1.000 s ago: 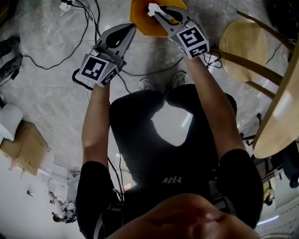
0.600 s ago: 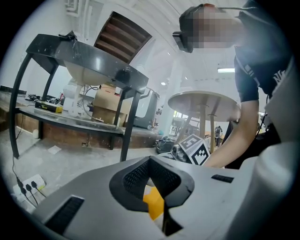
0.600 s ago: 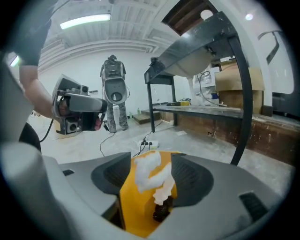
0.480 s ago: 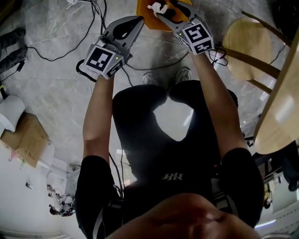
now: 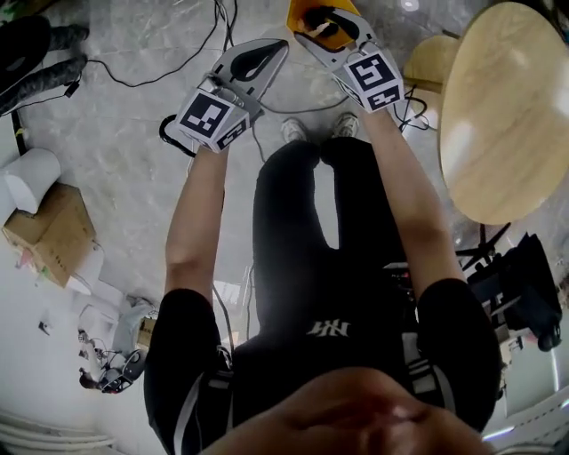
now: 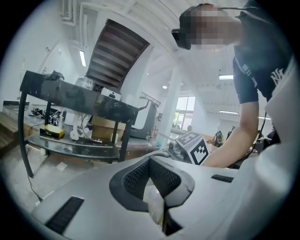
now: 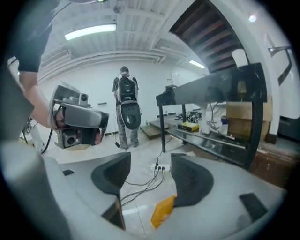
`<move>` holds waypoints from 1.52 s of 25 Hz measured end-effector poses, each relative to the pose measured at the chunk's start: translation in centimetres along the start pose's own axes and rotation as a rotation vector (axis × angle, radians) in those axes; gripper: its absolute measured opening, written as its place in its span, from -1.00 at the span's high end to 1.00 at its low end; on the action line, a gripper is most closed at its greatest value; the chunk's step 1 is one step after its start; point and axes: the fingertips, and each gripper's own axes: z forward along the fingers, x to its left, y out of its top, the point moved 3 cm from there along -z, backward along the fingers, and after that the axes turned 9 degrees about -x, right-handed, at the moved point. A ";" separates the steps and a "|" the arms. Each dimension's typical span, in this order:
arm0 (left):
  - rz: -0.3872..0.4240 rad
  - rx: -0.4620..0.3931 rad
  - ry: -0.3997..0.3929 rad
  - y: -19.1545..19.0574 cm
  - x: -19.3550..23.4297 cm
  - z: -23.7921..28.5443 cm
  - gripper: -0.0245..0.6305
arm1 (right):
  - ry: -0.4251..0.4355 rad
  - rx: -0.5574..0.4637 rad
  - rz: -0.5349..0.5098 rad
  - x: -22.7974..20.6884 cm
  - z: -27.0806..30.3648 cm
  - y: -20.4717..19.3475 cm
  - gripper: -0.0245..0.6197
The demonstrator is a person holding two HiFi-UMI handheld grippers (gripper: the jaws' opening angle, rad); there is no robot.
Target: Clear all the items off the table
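- Left gripper (image 5: 274, 50) was clamped tight on a white wad (image 6: 153, 205). Crumpled paper maybe, too blurry to call.
- Right gripper (image 7: 151, 178) had just been opening, jaws apart with nothing between them.
- Orange bin (image 7: 161, 213) sat on the floor below it, at 12 o'clock from the person.
- Round wooden table (image 5: 507, 115) stood off at 2 o'clock.

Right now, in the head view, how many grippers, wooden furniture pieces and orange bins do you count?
Grippers: 2, left gripper and right gripper
Round wooden table: 1
Wooden seat: 1
Orange bin: 1
Total: 5
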 end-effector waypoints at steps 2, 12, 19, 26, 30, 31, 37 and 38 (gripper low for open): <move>-0.006 -0.007 0.007 4.1 -1.4 -1.1 0.89 | 0.007 -0.024 -0.009 1.1 -1.1 5.1 0.07; 0.075 -0.087 -0.027 23.7 -10.7 -6.1 0.89 | 0.065 -0.175 -0.111 6.9 -10.3 28.3 0.49; 0.090 -0.149 -0.080 29.3 -13.3 -7.5 0.89 | 0.053 -0.204 -0.143 10.2 -14.2 34.5 0.91; 0.059 -0.147 -0.240 28.8 -17.2 -3.0 0.89 | -0.140 -0.199 -0.163 7.2 -22.5 35.1 0.91; 0.022 -0.128 -0.350 27.1 -21.4 0.9 0.89 | -0.284 -0.146 -0.154 4.3 -30.2 33.3 0.91; 0.015 -0.124 -0.377 26.8 -22.5 1.7 0.89 | -0.321 -0.138 -0.150 3.6 -32.3 32.9 0.91; 0.024 -0.068 -0.506 25.7 -30.8 6.6 0.89 | -0.492 -0.178 -0.131 1.8 -44.9 32.0 0.91; 0.034 -0.054 -0.520 25.4 -32.6 7.3 0.89 | -0.504 -0.190 -0.133 1.8 -47.1 31.7 0.91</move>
